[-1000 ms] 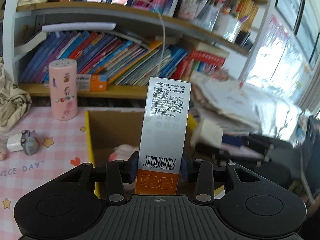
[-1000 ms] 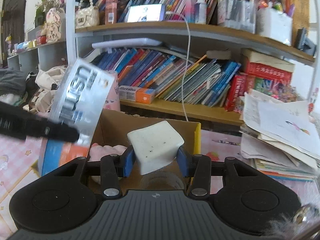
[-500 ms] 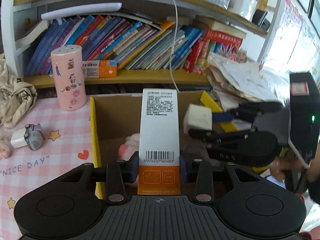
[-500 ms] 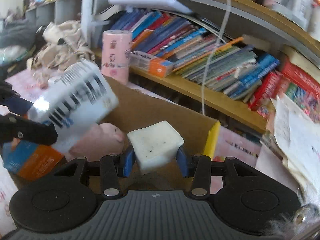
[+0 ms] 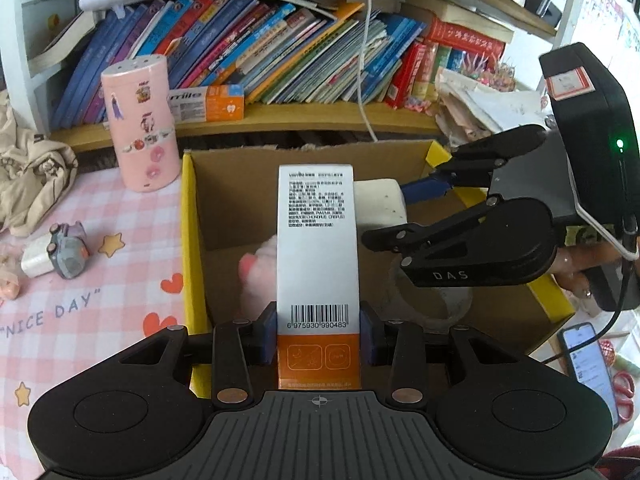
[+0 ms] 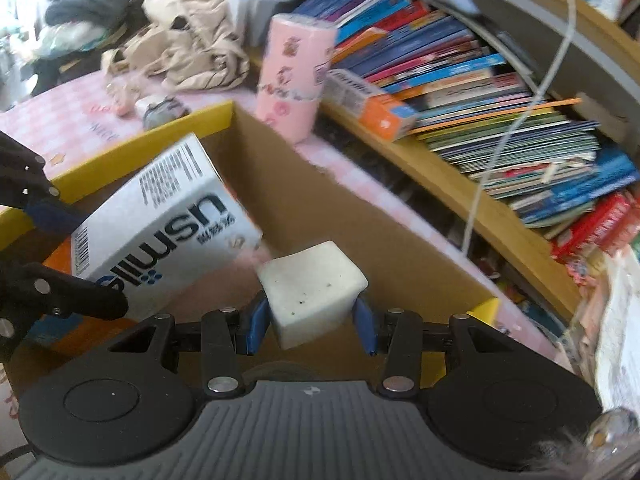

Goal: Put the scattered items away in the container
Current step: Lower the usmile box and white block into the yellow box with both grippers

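An open cardboard box (image 5: 188, 240) with yellow flaps stands on the pink checked tablecloth. My left gripper (image 5: 318, 334) is shut on a tall white and orange toothpaste carton (image 5: 316, 240), held upright over the inside of the box. From the right, my right gripper (image 5: 400, 216) reaches over the box with a white foam block (image 5: 378, 204) in it. In the right wrist view the right gripper (image 6: 310, 320) is shut on the white block (image 6: 312, 284), just beside the tilted carton (image 6: 168, 232) and above the box wall (image 6: 320, 208). A pink plush (image 5: 260, 264) and a clear tape roll (image 5: 436, 300) lie in the box.
A pink cylinder (image 5: 140, 124) stands left of the box by the bookshelf (image 5: 280, 116). A small grey toy car (image 5: 68, 248) and a beige cloth (image 5: 32, 176) lie on the tablecloth at left. A phone (image 5: 588, 356) and loose papers (image 5: 480, 104) are at right.
Both grippers have sunk toward the box with their loads still held. The right gripper has moved in over the box beside the carton and rolled, so its view tilts.
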`<state>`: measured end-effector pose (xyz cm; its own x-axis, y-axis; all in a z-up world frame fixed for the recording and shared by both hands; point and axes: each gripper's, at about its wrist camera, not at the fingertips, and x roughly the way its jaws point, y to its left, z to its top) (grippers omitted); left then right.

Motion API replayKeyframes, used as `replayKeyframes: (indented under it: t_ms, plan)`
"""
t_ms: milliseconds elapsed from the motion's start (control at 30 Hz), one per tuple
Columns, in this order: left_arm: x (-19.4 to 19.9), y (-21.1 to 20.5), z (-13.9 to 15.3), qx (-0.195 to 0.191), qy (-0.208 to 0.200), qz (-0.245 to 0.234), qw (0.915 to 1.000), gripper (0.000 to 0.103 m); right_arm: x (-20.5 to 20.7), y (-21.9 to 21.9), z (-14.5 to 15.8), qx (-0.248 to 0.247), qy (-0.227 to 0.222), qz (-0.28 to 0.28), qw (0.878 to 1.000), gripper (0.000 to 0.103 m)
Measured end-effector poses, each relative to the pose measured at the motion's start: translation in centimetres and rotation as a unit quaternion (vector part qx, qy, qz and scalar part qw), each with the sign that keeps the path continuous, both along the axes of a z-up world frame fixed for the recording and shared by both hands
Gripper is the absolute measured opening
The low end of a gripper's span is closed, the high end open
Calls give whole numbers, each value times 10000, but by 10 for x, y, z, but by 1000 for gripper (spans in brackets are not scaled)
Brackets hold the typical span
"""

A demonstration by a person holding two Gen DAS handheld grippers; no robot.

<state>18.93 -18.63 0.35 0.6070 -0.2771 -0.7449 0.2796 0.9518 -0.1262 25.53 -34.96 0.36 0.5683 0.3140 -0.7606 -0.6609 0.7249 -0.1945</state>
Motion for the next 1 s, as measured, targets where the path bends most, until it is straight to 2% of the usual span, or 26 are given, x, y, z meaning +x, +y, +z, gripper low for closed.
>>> replayKeyframes:
  t_ms: [267, 367, 433, 533, 800, 900, 1000]
  plan:
    - [-2, -6, -1, 262, -45, -109, 9996, 40, 7, 10, -8, -176, 273, 230, 9992, 42]
    - [-5, -6, 0, 240, -90, -187, 9995, 49, 9, 10, -10, -184, 405, 222, 9988, 42]
    - [-8, -8, 1, 263, -172, -224, 9993, 63, 10, 9, -11, -165, 463, 215, 9986, 42]
    - [-12, -10, 7, 312, -449, -279, 9981, 69, 10, 8, -11, -146, 502, 193, 9984, 43]
    - [-20, -1, 22, 121, -869, -159, 9960, 74, 12, 8, -12, -151, 534, 165, 9983, 43]
    - [-26, 0, 26, 73, -957, -153, 9953, 76, 11, 9, -11, -149, 497, 171, 9985, 47]
    - [-31, 1, 27, 61, -996, -147, 9949, 77, 9, 10, -9, -166, 364, 192, 9990, 59]
